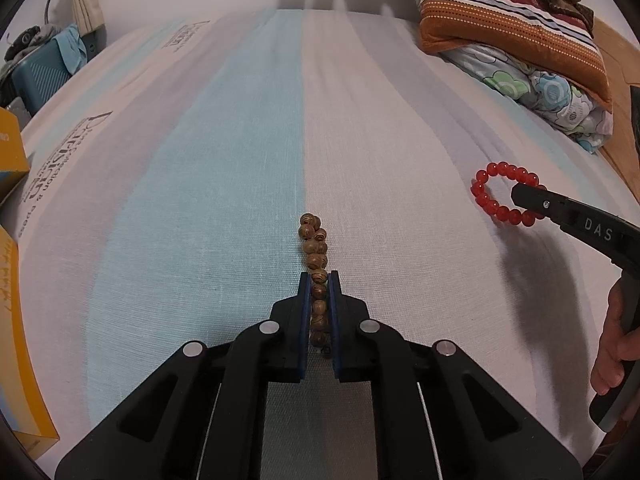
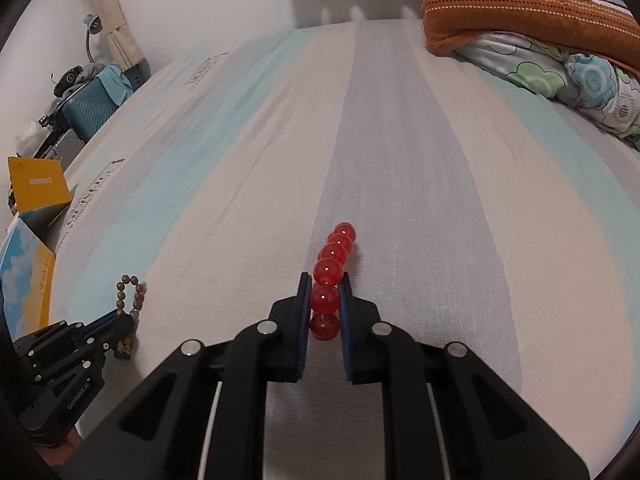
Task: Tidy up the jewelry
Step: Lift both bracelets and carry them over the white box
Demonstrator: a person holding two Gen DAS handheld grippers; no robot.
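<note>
My left gripper (image 1: 319,280) is shut on a brown wooden bead bracelet (image 1: 314,248), which stands edge-on between the blue pads over the striped bedsheet (image 1: 224,184). My right gripper (image 2: 325,282) is shut on a red bead bracelet (image 2: 336,252), also edge-on between its pads. In the left wrist view the red bracelet (image 1: 496,196) shows as a ring at the right, with the right gripper's tip (image 1: 528,198) on it. In the right wrist view the brown bracelet (image 2: 132,300) shows at lower left, held by the left gripper (image 2: 116,322).
A yellow and blue box (image 2: 28,248) stands at the bed's left edge; it also shows in the left wrist view (image 1: 16,320). Folded quilts and a striped blanket (image 1: 512,32) lie at the far right. A teal suitcase (image 2: 92,108) stands beyond the bed.
</note>
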